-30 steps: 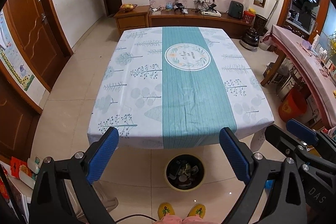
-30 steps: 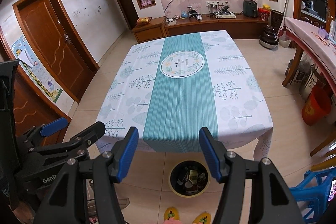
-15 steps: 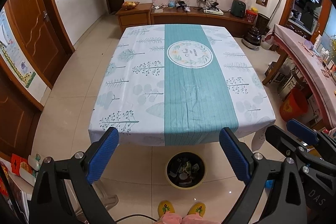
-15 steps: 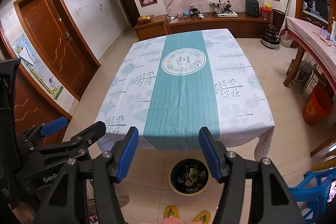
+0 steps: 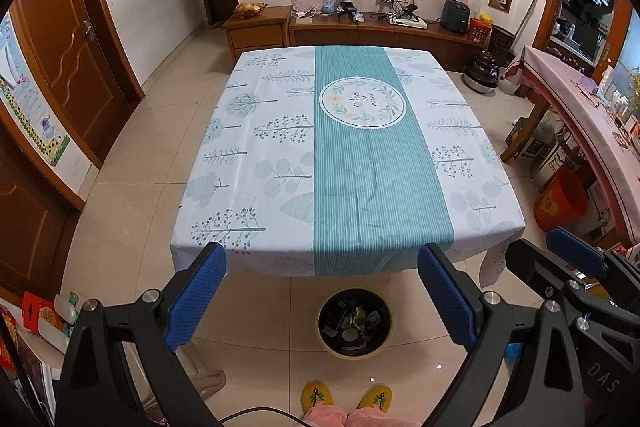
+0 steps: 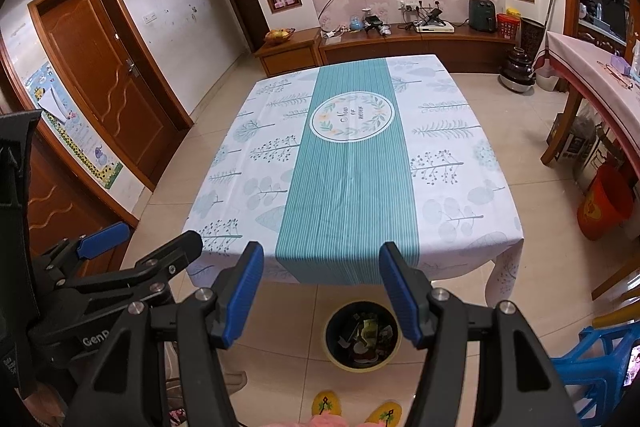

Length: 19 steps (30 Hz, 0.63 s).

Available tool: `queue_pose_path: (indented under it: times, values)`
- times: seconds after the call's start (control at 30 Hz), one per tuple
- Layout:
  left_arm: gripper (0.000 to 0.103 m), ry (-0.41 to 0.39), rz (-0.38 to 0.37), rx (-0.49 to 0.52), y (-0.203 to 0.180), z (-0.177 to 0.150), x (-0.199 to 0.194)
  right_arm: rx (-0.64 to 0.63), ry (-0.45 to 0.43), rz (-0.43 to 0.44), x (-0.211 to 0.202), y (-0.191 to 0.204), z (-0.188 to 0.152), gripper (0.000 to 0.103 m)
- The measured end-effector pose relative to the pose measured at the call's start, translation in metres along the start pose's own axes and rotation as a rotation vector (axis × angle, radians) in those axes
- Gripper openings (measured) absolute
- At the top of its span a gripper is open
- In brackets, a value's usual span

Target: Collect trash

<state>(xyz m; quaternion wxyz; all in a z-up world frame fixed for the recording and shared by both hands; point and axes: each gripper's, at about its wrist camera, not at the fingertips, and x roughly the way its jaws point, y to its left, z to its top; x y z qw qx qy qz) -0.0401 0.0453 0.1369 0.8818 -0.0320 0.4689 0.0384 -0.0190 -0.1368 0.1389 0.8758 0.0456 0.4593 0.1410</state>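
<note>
A round waste bin (image 5: 354, 323) with a yellow rim stands on the floor under the table's near edge, holding several pieces of trash; it also shows in the right wrist view (image 6: 362, 335). The table (image 5: 280, 155) has a white and teal leaf-print cloth with nothing on it. My left gripper (image 5: 322, 291) is open and empty, held above the floor in front of the table. My right gripper (image 6: 322, 291) is open and empty, beside the left one. Each gripper shows at the edge of the other's view.
A red bucket (image 5: 560, 201) and a long side table (image 5: 580, 115) stand to the right. A blue plastic stool (image 6: 592, 363) is at the near right. A wooden door (image 6: 108, 75) is on the left wall. A TV cabinet (image 5: 380, 31) stands beyond the table.
Both grippers have drawn back and risen a little, so the table looks slightly farther away. Both stay open and empty.
</note>
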Motion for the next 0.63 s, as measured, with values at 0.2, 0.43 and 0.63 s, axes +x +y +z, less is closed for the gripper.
queue_pose_path:
  times: [0.2,0.43,0.63]
  values:
    - [0.095,0.002,0.001,0.001,-0.0008,-0.0013,-0.0011,0.001,0.002,0.002,-0.0001,-0.0013,-0.0001,0.06]
    - [0.095,0.002,0.002,0.002,0.0008,-0.0034,-0.0016,0.001,0.002,0.005,-0.0004,-0.002,-0.0008,0.06]
    - [0.095,0.01,0.004,0.0,0.0014,-0.0081,-0.0008,0.001,0.006,0.006,0.0,-0.0024,-0.0025,0.06]
